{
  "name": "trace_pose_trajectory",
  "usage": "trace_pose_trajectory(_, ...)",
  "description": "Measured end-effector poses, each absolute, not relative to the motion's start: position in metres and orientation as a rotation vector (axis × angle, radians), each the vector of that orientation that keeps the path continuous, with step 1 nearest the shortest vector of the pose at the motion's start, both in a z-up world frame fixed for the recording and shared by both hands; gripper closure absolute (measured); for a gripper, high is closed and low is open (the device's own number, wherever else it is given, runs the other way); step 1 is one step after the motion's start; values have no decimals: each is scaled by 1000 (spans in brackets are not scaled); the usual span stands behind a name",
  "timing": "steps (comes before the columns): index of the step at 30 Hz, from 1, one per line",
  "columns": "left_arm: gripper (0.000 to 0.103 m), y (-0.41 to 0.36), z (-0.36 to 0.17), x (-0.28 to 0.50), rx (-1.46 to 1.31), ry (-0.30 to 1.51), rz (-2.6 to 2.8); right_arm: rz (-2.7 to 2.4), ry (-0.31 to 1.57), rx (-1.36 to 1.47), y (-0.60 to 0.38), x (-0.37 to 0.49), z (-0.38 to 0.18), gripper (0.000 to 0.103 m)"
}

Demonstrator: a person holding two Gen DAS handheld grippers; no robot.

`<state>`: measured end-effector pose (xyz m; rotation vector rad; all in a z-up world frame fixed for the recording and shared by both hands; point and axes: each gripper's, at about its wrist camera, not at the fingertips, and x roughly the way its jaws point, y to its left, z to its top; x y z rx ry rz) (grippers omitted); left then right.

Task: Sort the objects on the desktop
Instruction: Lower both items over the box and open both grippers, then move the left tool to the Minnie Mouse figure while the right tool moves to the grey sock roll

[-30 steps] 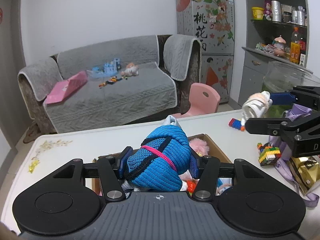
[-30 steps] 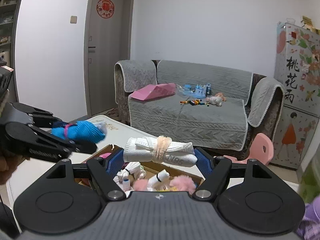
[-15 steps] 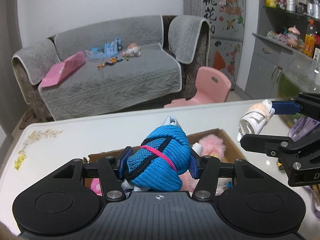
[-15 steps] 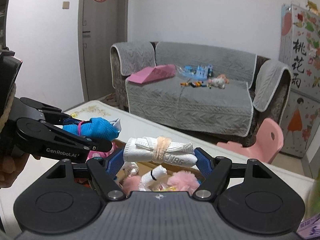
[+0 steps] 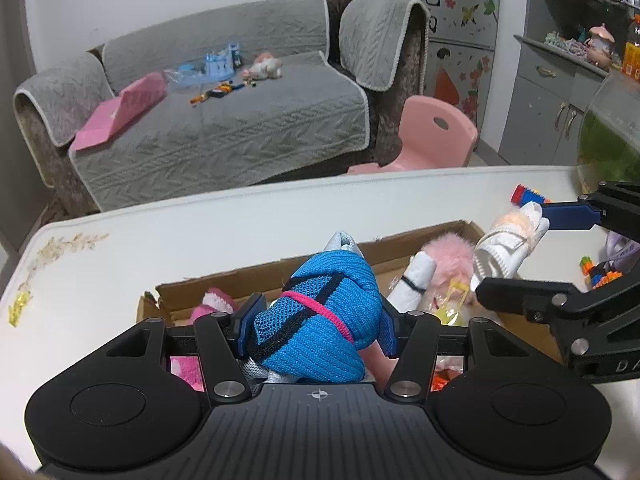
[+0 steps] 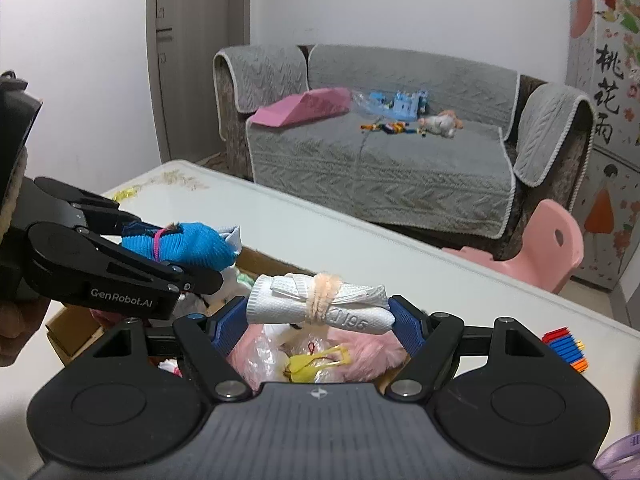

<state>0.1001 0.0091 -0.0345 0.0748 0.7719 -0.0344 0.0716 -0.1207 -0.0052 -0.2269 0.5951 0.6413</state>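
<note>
My left gripper point(image 5: 318, 326) is shut on a blue knit bundle point(image 5: 320, 316) tied with a pink band, held just over the cardboard box point(image 5: 256, 280). My right gripper point(image 6: 320, 312) is shut on a white rolled cloth point(image 6: 320, 304) tied with a peach band, also above the box. In the left wrist view the right gripper point(image 5: 516, 252) and its white roll point(image 5: 504, 248) hang at the right over the box. In the right wrist view the left gripper point(image 6: 176, 256) with the blue bundle point(image 6: 188, 246) sits at the left. The box holds pink fluffy items point(image 6: 360, 352), white rolls and a yellow piece.
The box rests on a white table point(image 5: 240, 216). Coloured building bricks point(image 5: 528, 194) and a purple strap point(image 5: 620, 248) lie at the table's right side. Behind the table stand a grey sofa point(image 5: 224, 120), a pink chair point(image 5: 432, 136) and a green-filled glass tank point(image 5: 612, 136).
Both grippers have come down and forward toward the box, still holding their bundles. The box now fills more of both views, and the two grippers are closer together.
</note>
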Motion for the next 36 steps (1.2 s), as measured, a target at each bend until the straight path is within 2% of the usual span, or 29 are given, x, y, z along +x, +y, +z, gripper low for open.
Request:
trace_pose_trajectory(8,35,8,-52,107,89,810,-41,643,642,-264,-113,73,-22,29)
trace_pose_trajectory(11,32,8,-56,107,90,817,-36,640,646,-270,-114,71,-24,22)
trace_pose_trajectory(18,17,5,-64,100,108,824,-34,641,647,-275,-116,71,-23,21)
trace_pose_trajectory(22,15,4,-62,94,112,814,-41,642,640,-274,-117,66,-21,20)
trace_pose_trajectory(36,6,-5,-36,8,144,717,-93,684,533,-224,-146,3,0,7)
